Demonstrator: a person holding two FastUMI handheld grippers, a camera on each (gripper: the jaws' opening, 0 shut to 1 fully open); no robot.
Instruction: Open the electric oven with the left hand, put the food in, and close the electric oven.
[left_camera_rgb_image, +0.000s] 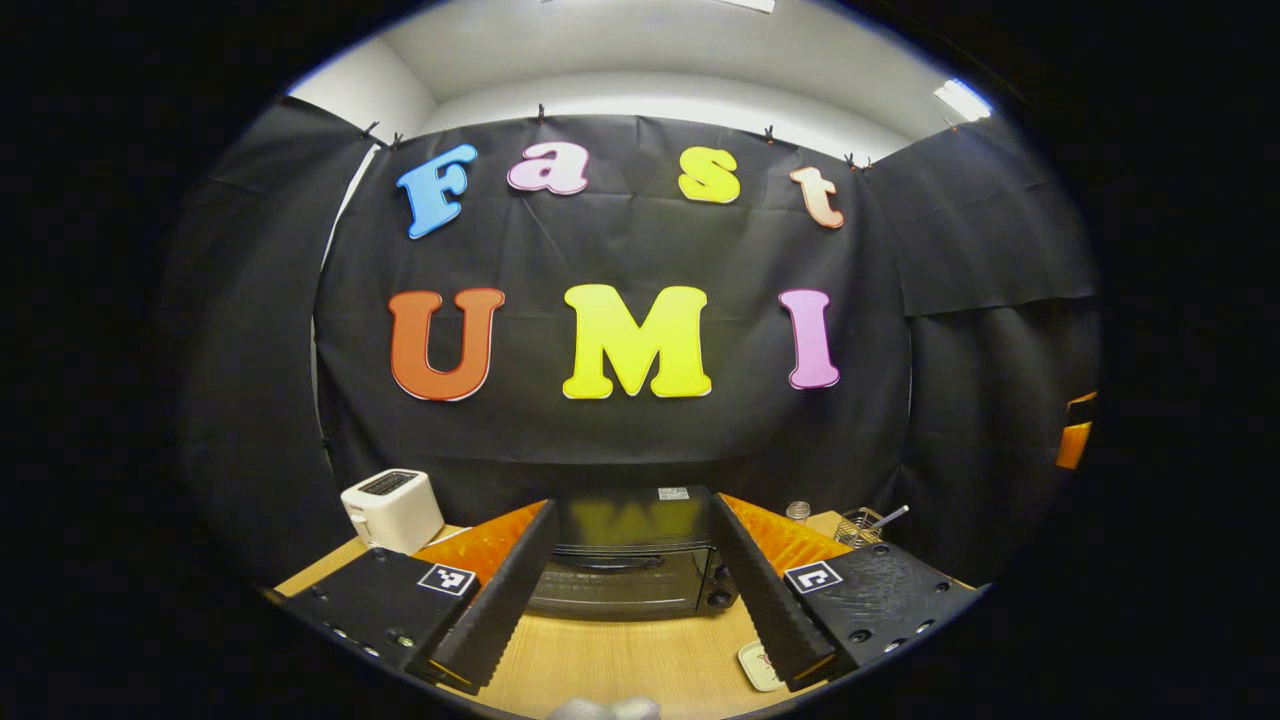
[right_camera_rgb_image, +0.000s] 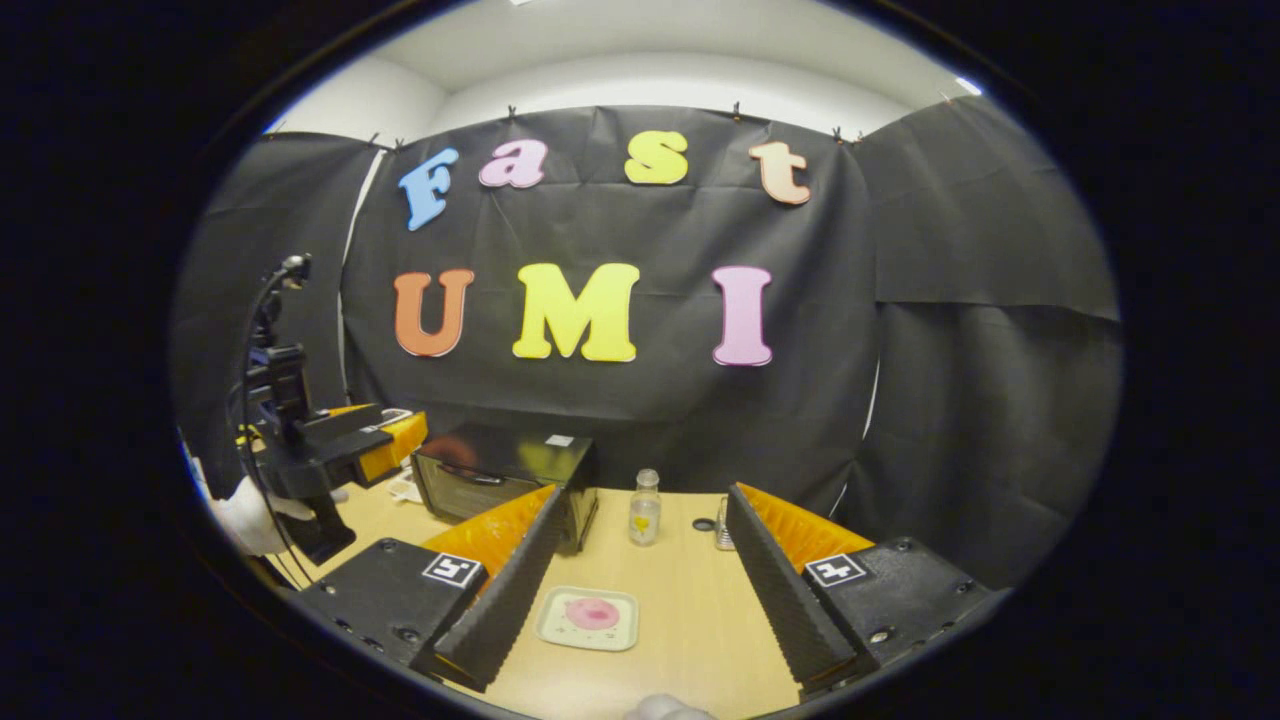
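**Oven shut, both tools spread and empty, food on its plate**

Electric oven (left_camera_rgb_image: 625, 560): black box at the table's far edge, against the booth wall. Door closed, handle bar across the top of the door, knobs on its right side. In the left gripper view it sits dead ahead, framed between the left tool's (left_camera_rgb_image: 628, 640) fingers, apart from them, bare table (left_camera_rgb_image: 620, 660) between fingertips and door. Fingers spread wide, nothing between them.

Food (right_camera_rgb_image: 592, 612): pink round piece on a small pale square plate (right_camera_rgb_image: 587, 618), flat on the table towards the near edge, in front of the oven's right corner and apart from it. In the right gripper view it lies between the right tool's (right_camera_rgb_image: 640, 640) fingers, closer to the left finger, not touched. That tool is also spread wide, holding nothing. Plate corner shows in the left gripper view just beside the left tool's right fingertip.

Around the oven:
- white toaster (left_camera_rgb_image: 392, 510) left of it, near the far left corner, small gap between.
- small glass jar (right_camera_rgb_image: 645, 508) just right of the oven, upright; wire rack (left_camera_rgb_image: 868, 524) further right at the far edge.

Open wood runs from the oven front to the near edge; the plate is the one thing in it.

A gloved hand (right_camera_rgb_image: 250, 515) holds the left tool at the left of the right gripper view, level with the oven front.
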